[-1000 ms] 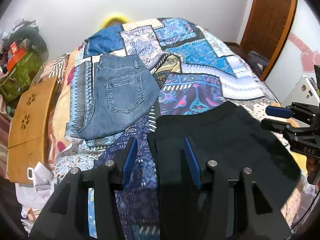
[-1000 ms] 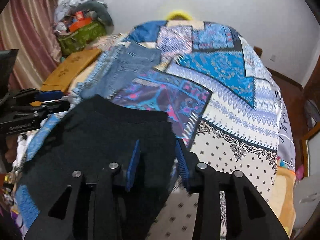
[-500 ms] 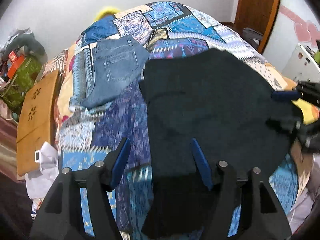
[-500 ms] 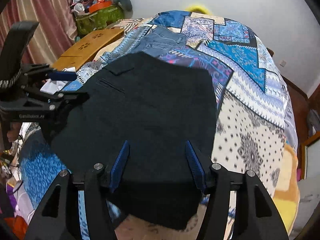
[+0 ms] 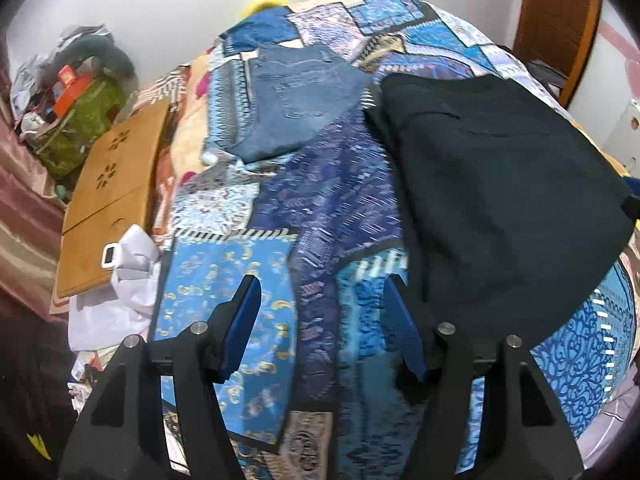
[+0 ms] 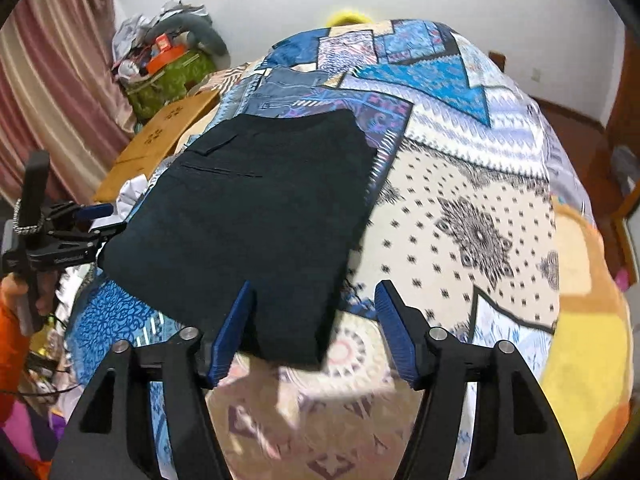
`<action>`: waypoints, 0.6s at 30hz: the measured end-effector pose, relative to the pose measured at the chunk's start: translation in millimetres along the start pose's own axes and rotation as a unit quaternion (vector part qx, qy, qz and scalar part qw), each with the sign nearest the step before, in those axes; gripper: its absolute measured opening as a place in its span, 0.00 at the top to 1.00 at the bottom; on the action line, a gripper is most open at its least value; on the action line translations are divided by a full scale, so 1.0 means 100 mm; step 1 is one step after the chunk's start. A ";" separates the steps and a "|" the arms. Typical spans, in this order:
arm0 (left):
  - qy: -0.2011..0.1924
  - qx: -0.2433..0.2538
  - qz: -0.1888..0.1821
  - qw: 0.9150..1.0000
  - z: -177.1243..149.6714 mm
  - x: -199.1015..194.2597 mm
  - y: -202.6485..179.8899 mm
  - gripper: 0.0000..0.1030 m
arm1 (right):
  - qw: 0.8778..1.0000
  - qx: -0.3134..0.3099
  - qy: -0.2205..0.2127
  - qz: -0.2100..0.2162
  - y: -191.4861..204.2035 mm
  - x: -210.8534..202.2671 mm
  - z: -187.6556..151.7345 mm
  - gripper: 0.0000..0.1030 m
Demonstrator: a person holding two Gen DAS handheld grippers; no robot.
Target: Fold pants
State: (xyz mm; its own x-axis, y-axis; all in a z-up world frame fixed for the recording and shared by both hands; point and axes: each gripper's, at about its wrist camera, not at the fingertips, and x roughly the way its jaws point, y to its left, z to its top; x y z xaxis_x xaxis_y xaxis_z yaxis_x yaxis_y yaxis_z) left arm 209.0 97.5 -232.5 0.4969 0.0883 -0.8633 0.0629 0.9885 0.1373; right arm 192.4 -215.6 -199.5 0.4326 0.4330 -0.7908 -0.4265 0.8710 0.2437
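Black pants (image 6: 256, 208) flat on quilt (image 6: 460, 208), no legible label.

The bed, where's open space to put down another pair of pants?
Free bedspread lies right of the black pants, on the white dotted patch, and between them and the folded jeans. The left edge is crowded: wooden board, white cloth, piled clutter.

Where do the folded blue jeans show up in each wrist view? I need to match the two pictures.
Left wrist: the folded blue jeans lie upper centre, just left of the black pants.
Right wrist: the jeans show only as a strip at upper centre, beyond the black pants' far edge.
Shared landmark: the wooden board at the bed's left side.
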 end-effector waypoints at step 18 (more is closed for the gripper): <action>-0.014 -0.051 -0.115 0.992 0.66 -0.01 -0.15 0.13 | 0.999 0.009 -0.032 -0.010 -0.17 -0.08 0.39 0.19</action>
State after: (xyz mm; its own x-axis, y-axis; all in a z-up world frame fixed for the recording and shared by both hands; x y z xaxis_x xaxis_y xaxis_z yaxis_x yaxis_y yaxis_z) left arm 265.0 74.6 -201.7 0.5044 -0.1432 -0.8515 0.0899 0.9895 -0.1131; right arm 227.1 -224.5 -175.6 0.4907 0.4284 -0.7588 -0.4032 0.8836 0.2381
